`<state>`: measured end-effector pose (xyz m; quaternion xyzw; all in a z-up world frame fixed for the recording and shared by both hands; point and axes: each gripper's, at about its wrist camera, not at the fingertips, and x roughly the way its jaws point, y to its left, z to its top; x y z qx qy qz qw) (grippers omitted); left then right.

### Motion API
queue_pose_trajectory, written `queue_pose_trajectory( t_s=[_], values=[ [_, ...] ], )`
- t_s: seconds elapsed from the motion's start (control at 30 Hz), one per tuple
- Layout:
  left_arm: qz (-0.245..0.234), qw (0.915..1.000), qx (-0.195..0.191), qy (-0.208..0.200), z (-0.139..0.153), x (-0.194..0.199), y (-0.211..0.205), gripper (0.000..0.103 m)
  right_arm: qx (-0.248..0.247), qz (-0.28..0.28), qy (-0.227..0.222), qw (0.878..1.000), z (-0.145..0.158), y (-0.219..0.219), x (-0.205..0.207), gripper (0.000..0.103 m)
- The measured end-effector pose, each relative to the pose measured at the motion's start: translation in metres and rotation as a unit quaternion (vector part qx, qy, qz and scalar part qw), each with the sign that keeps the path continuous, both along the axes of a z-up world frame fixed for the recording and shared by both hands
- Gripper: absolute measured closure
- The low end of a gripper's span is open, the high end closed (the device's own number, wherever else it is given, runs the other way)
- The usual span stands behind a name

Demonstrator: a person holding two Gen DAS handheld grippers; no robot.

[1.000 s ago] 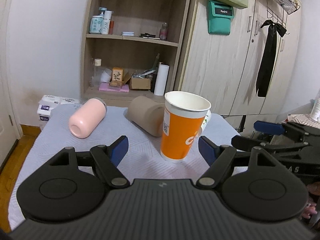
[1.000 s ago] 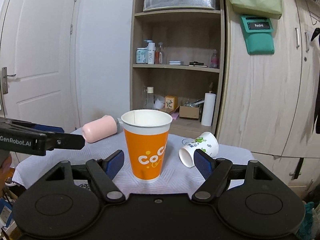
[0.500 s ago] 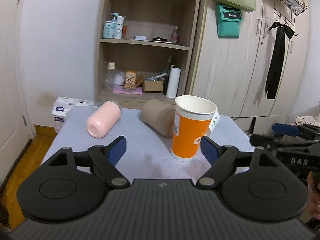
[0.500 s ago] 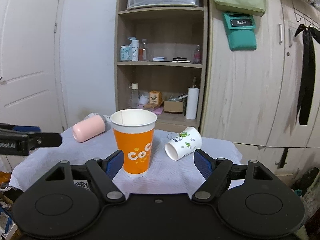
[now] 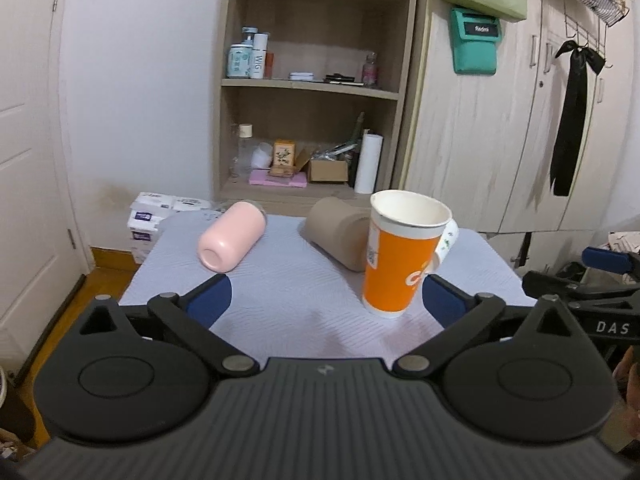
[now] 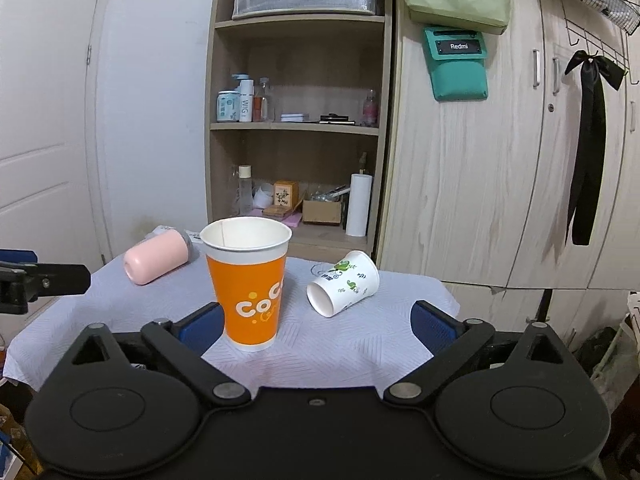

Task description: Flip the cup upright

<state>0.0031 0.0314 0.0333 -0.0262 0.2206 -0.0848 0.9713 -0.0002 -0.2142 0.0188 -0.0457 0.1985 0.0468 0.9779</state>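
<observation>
An orange paper cup (image 5: 398, 256) stands upright on the table with the light blue cloth (image 5: 296, 292); it also shows in the right wrist view (image 6: 250, 288). A pink cup (image 5: 232, 236) (image 6: 156, 255), a tan cup (image 5: 340, 232) and a white cup with green print (image 6: 344, 288) lie on their sides. My left gripper (image 5: 326, 300) is open and empty, back from the table's near edge. My right gripper (image 6: 316, 322) is open and empty, in front of the orange cup and apart from it.
An open wooden shelf unit (image 6: 296, 128) with bottles and boxes stands behind the table, next to a light wood wardrobe (image 6: 500, 160). A white door (image 6: 44, 140) is at the left. The other gripper shows at the right edge of the left wrist view (image 5: 592, 288).
Both grippers have pulled back from the table and the cups look smaller and farther. The orange cup stays upright; both grippers stay open.
</observation>
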Motion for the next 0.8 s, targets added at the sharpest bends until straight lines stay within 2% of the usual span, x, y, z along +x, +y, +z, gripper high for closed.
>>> queue_pose_trajectory(
  t_s=[0.3, 0.53, 0.8],
  values=[
    [0.009, 0.9995, -0.001, 0.030, -0.003, 0.006, 0.002, 0.000, -0.008, -0.010, 0.000, 1.000, 0.001, 0.006, -0.004, 0.000],
    [0.032, 0.9981, 0.011, 0.052, -0.003, 0.012, -0.002, 0.000, -0.007, -0.019, 0.005, 1.000, 0.002, 0.007, -0.003, 0.000],
    [0.042, 0.9971, 0.009, 0.063, -0.006, 0.014, 0.000, 0.000, 0.000, -0.034, 0.019, 0.999, -0.001, 0.006, 0.002, 0.000]
  ],
)
